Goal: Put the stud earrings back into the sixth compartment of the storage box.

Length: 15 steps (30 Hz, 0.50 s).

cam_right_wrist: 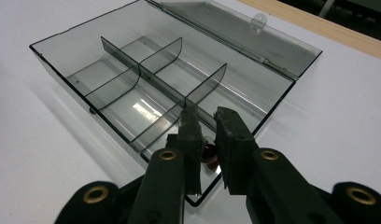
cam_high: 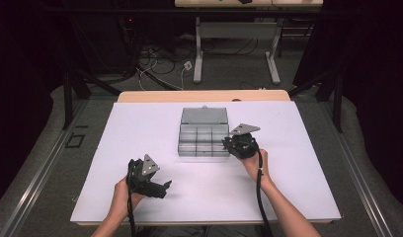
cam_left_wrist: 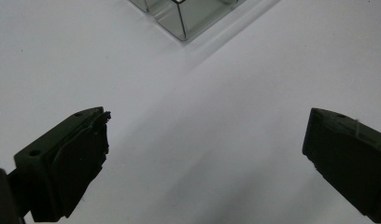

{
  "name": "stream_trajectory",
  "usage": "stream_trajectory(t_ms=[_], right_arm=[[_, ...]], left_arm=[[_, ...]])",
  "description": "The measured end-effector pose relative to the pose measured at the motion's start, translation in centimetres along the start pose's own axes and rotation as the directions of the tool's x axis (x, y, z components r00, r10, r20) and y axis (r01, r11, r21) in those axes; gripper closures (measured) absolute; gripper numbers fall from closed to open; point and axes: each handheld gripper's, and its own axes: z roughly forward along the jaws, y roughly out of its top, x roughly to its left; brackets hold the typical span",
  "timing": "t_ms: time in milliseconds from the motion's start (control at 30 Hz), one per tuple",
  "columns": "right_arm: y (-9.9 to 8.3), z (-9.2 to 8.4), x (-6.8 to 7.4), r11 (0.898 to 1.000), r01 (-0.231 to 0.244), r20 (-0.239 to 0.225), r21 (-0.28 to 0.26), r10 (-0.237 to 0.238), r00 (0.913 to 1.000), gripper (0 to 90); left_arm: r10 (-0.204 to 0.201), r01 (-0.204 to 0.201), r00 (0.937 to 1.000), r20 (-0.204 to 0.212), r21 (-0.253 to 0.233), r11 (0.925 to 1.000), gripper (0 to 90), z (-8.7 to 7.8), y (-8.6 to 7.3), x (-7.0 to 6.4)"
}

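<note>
One clear grey compartment box point(cam_high: 203, 139) stands open near the middle of my white counter point(cam_high: 140, 128), its single lid point(cam_high: 204, 116) folded back flat on the far side. In the right gripper view the box point(cam_right_wrist: 109, 60) shows one long divider point(cam_right_wrist: 146, 77) running its length and two cross dividers point(cam_right_wrist: 205, 86), making six compartments in two rows of three.

My right claw point(cam_right_wrist: 208, 140) reaches over the near right corner of the box, jaws drawn narrow. Between them sits one small dark reddish round thing point(cam_right_wrist: 210, 154), inside the corner compartment. The pads stand close on either side of it; whether they press it I cannot tell. From above, the right claw point(cam_high: 240, 143) lies at the box's right front corner, with my right hand point(cam_high: 254, 163) behind it.

My left claw point(cam_high: 162, 188) rests apart from the box, low on the counter toward the near left. In the left gripper view its two jaws stand wide, with bare counter between them and one corner of the box point(cam_left_wrist: 181, 18) at the top edge.
</note>
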Motion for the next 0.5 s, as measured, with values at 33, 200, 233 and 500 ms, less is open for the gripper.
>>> stream_trajectory(t_ms=[33, 200, 233, 500], right_arm=[[0.0, 0.05, 0.01, 1.0, -0.006, -0.003, 0.012, 0.006, 1.0, 80.4], [-0.05, 0.1, -0.14, 1.0, -0.008, 0.007, 0.026, 0.007, 0.9999, 75.8], [-0.07, 0.09, -0.18, 1.0, -0.011, 0.007, 0.024, 0.01, 0.9999, 75.3], [-0.16, -0.36, -0.44, 0.999, -0.018, -0.016, 0.035, 0.019, 0.9997, 59.3]], left_arm=[[-0.001, 0.001, 1.0, 0.001, 0.0, 1.0, 0.4, 0.02, 0.0, -0.01], [-0.006, 0.006, 1.0, 0.006, -0.004, 1.0, 0.4, 0.1, -0.03, -0.03], [-0.007, 0.007, 1.0, 0.007, -0.005, 1.0, 0.4, 0.09, -0.04, -0.03], [0.0, 0.0, 1.0, 0.002, -0.005, 1.0, 0.4, -0.04, -0.06, 0.09]])
